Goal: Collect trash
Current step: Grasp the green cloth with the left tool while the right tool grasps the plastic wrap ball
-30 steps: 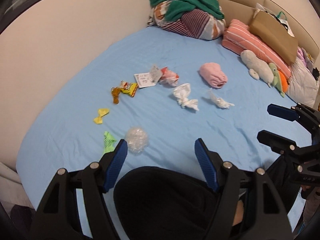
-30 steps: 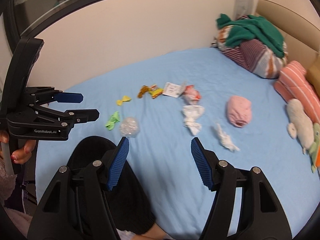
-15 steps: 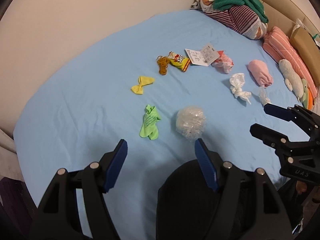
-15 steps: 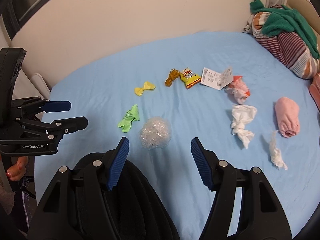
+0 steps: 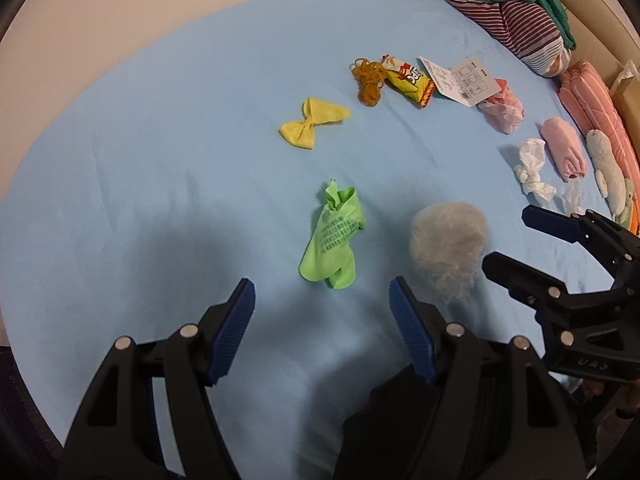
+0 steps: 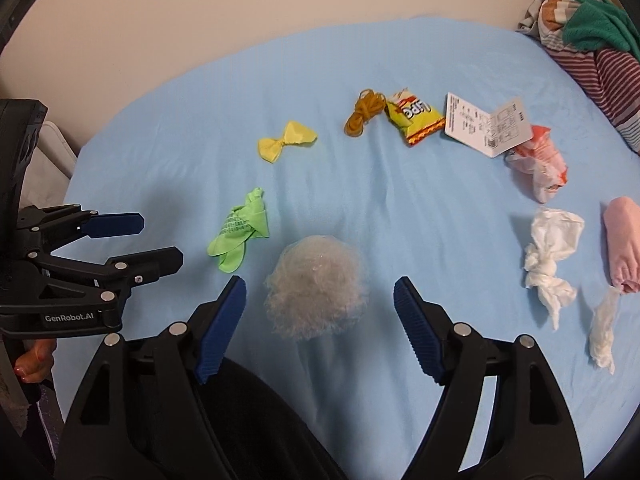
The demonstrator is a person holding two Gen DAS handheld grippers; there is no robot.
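Trash lies scattered on a blue bed sheet (image 5: pixel 140 168). My left gripper (image 5: pixel 322 308) is open, just short of a green wrapper (image 5: pixel 334 246). My right gripper (image 6: pixel 318 304) is open, with a clear crumpled plastic ball (image 6: pixel 316 292) between and just ahead of its fingertips. Farther off lie a yellow wrapper (image 6: pixel 286 140), a brown rubber-band bundle (image 6: pixel 362 114), a yellow chip bag (image 6: pixel 414 116), a white paper tag (image 6: pixel 486 124), a pink-white wrapper (image 6: pixel 538 166) and white tissues (image 6: pixel 550 256). A black bag (image 6: pixel 256 420) sits below both grippers.
A rolled pink cloth (image 6: pixel 622 248) lies at the right. Striped and green bedding (image 5: pixel 516 4) is piled at the far right corner, with pink pillows and a plush toy (image 5: pixel 608 164) along the right side. A beige wall borders the bed's far side.
Both grippers have swung left and moved closer to the sheet. The green wrapper and plastic ball now sit right in front of the fingertips. Both stay open.
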